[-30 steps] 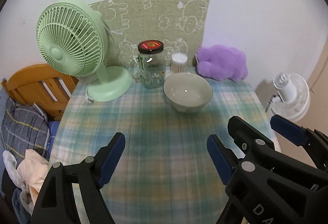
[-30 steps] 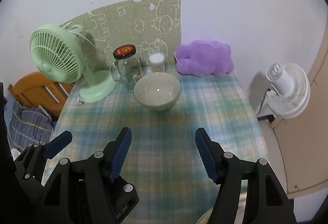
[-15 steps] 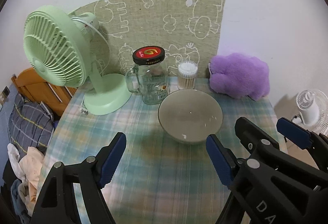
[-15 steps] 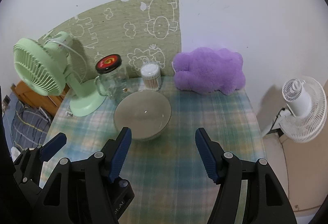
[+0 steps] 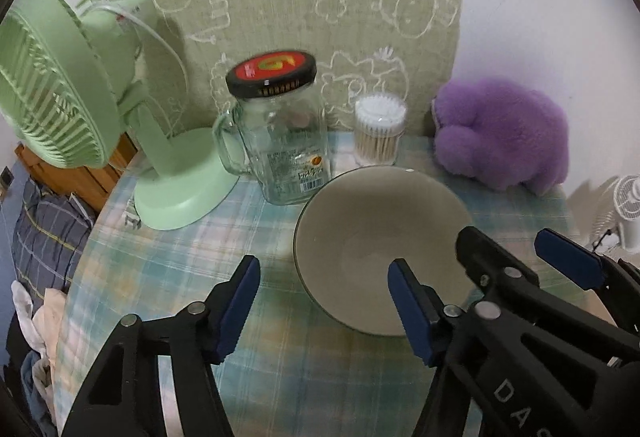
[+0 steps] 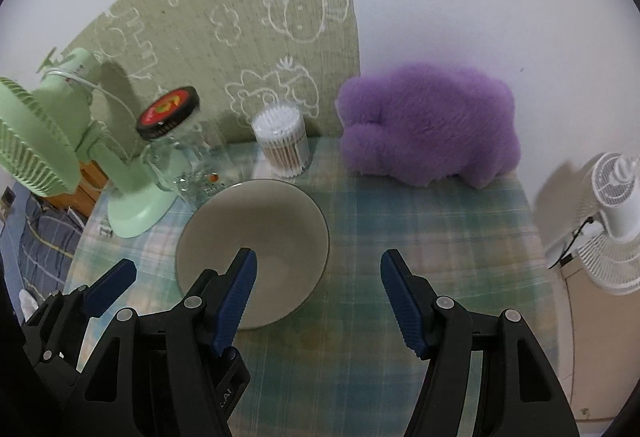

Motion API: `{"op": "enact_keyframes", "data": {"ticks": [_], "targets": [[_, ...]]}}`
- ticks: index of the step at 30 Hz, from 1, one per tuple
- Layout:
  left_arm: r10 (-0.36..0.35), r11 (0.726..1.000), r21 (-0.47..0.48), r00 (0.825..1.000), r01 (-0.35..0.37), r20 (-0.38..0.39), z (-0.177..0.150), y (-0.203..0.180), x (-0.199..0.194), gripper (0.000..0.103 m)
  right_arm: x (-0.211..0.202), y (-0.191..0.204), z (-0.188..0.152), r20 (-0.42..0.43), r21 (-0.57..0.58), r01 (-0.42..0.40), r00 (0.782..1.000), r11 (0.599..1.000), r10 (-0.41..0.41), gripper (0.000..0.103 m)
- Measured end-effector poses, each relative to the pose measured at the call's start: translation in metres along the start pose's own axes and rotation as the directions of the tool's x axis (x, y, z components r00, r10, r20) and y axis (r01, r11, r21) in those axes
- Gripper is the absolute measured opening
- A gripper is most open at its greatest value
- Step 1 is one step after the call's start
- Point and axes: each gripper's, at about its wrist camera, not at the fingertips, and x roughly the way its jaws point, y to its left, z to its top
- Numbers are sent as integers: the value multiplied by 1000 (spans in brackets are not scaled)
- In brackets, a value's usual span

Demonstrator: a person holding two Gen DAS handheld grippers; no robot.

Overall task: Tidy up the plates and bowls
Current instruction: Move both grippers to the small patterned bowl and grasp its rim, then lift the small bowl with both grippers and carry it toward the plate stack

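Observation:
A grey-beige bowl (image 5: pixel 384 233) stands upright and empty on the plaid tablecloth; it also shows in the right wrist view (image 6: pixel 256 237). My left gripper (image 5: pixel 324 301) is open, its right finger over the bowl's near rim and its left finger outside it. My right gripper (image 6: pixel 318 293) is open, its left finger over the bowl's near side and its right finger over bare cloth. Neither holds anything. The right gripper's fingers (image 5: pixel 568 261) show at the right of the left wrist view.
A glass jar with a red and black lid (image 5: pixel 276 133), a tub of cotton swabs (image 5: pixel 378 135), a green desk fan (image 5: pixel 60 93) and a purple plush toy (image 5: pixel 504 133) stand behind the bowl against the wall. A white fan (image 6: pixel 612 217) stands off the table's right edge.
Both grippers have moved forward towards the bowl, which now sits close under the fingertips. Both stay open. The bowl has not moved.

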Motion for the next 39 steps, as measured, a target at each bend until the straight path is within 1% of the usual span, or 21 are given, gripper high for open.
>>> {"op": "enact_keyframes", "data": {"ticks": [1,2,4,6,7,9,11,12,13,14,15,17,21,22,27,31,36,39], "targets": [[7,1000,1,1000,-7,-7,1,0,5,63,6,0,0,-6,-3,0,1000,1000,0,61],[13,1000,3,1000,-13,-12,1,1,9,62,11,1,1,-12,-3,-2,1000,1000,2,59],[18,1000,13,1000,-18,-15,2,1,15,59,22,1,2,-25,3,-12,1000,1000,12,57],[17,999,27,1000,-17,-23,4,1,23,51,31,0,4,-33,13,-15,999,1000,16,54],[15,1000,28,1000,-14,-28,4,1,27,49,35,0,4,-36,15,-12,999,1000,12,52],[8,1000,24,999,-7,-38,5,2,34,43,43,-1,6,-47,18,-16,999,1000,17,47],[8,1000,23,999,-8,-39,6,1,40,38,50,-1,7,-57,17,-17,998,1000,18,38],[12,1000,24,999,-11,-39,7,1,41,36,53,-2,8,-60,14,-21,998,1000,22,36],[17,1000,24,999,-16,-43,7,1,42,35,57,-2,8,-64,13,-24,998,1000,25,33],[28,999,25,999,-27,-41,7,1,44,31,59,-2,9,-64,12,-23,998,1000,24,27],[43,999,32,998,-42,-40,8,0,45,26,62,-3,9,-64,10,-23,998,1000,24,24],[73,996,48,997,-72,-29,8,0,47,19,66,-2,9,-67,6,-26,997,1000,26,21],[82,995,61,996,-81,-21,8,0,48,18,70,0,7,-47,-12,2,999,1000,-2,14],[83,995,63,996,-82,-24,9,1,48,18,69,0,7,-46,-11,8,999,1000,-9,14],[83,994,80,995,-79,-47,8,1,47,18,68,0,8,-67,-9,7,998,1000,-8,13],[68,995,75,995,-63,-67,3,2,44,18,60,0,4,-69,-23,10,998,1000,-12,13],[63,994,92,995,-56,-73,-5,-4,32,18,47,-5,-3,-71,-19,10,997,1000,-11,13],[47,994,103,996,-39,-80,-9,-8,23,18,37,-9,-7,-70,-14,23,997,1000,-24,13]]}}
